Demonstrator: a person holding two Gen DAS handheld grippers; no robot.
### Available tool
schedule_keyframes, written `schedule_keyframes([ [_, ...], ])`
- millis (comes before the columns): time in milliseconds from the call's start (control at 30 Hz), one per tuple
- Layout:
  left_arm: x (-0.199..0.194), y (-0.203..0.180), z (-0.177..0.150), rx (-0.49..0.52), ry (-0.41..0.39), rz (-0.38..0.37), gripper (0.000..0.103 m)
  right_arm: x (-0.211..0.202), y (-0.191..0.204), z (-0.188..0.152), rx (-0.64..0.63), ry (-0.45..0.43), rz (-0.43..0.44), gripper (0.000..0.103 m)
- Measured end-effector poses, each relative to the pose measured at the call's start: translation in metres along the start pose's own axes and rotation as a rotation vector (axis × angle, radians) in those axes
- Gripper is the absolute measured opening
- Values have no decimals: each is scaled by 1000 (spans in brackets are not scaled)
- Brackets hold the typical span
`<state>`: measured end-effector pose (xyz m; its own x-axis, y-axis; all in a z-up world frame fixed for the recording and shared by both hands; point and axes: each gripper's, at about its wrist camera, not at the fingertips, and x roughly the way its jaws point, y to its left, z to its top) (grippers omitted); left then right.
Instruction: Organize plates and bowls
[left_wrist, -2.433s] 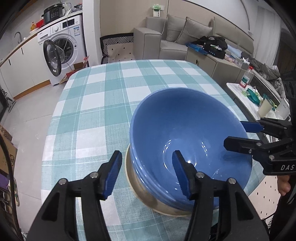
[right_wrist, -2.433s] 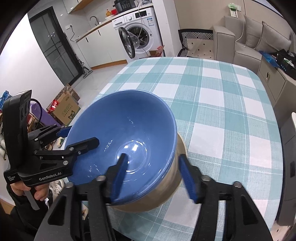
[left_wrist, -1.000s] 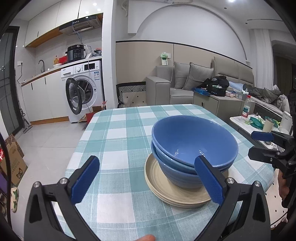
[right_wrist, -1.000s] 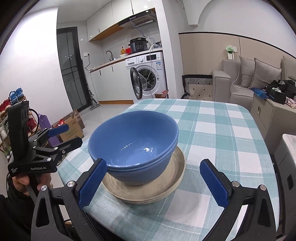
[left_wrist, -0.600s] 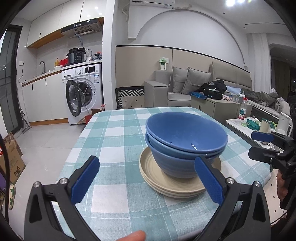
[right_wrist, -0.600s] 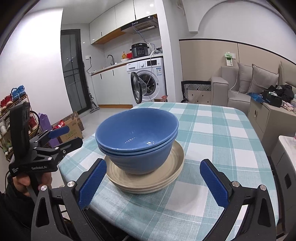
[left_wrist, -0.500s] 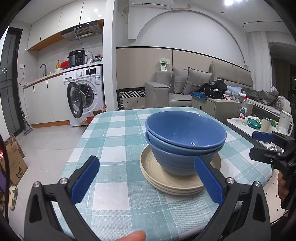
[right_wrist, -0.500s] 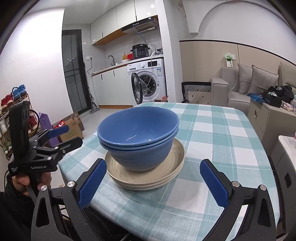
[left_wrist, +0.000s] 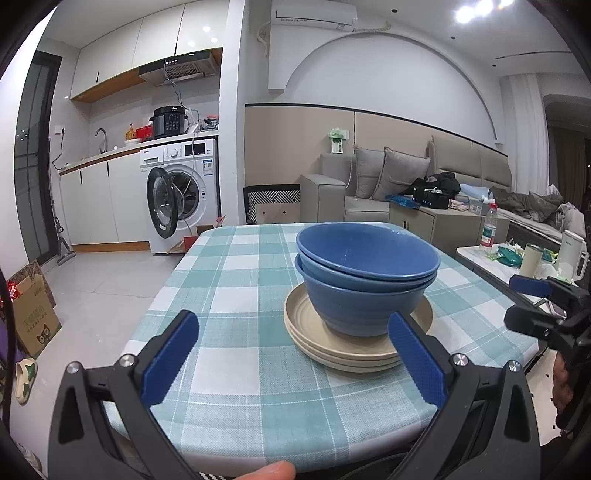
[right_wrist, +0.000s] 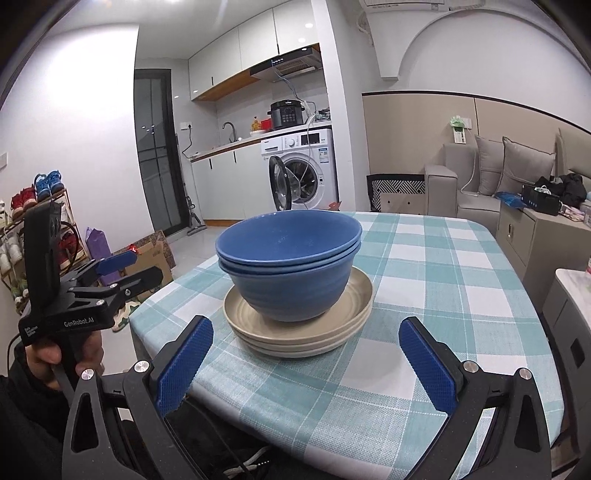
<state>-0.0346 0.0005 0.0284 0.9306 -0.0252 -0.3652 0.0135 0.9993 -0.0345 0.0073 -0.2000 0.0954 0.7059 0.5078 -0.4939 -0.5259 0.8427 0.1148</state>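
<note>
Two blue bowls (left_wrist: 364, 280) (right_wrist: 290, 266) sit nested on a stack of beige plates (left_wrist: 332, 343) (right_wrist: 295, 336) near the front of the table with the teal checked cloth (left_wrist: 236, 295) (right_wrist: 443, 280). My left gripper (left_wrist: 291, 362) is open and empty, held back at the table's near edge in front of the stack. My right gripper (right_wrist: 306, 362) is also open and empty, off the near edge on its side. Each gripper shows in the other's view: the right one (left_wrist: 532, 306) at the far right, the left one (right_wrist: 125, 267) at the left, held by a hand (right_wrist: 55, 354).
A washing machine (left_wrist: 181, 195) with its door open stands behind the table, beside a grey sofa (left_wrist: 373, 188). A side table (left_wrist: 517, 258) with a bottle and cups is at the right. A cardboard box (left_wrist: 29, 306) and a shoe rack (right_wrist: 33, 206) are on the floor side.
Both grippers let go of the bowl stack, opened wide and drew back and down from over the bowls to table-edge height. The bowls and plates stayed put.
</note>
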Motion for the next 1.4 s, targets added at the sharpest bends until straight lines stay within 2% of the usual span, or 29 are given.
schedule_keyframes([
  [267, -7, -14, -12, 21, 7, -21, 103, -5, 6, -9, -1, -9, 4, 102],
  [600, -11, -14, -23, -12, 11, -38, 103, -11, 12, -25, 23, -34, 13, 102],
  [800, -12, -24, -28, 14, 13, -39, 103, -14, 12, -28, 30, -40, 22, 102],
  [1400, -20, -27, -37, -1, -33, -37, 103, -20, 34, -38, -74, -75, 15, 102],
])
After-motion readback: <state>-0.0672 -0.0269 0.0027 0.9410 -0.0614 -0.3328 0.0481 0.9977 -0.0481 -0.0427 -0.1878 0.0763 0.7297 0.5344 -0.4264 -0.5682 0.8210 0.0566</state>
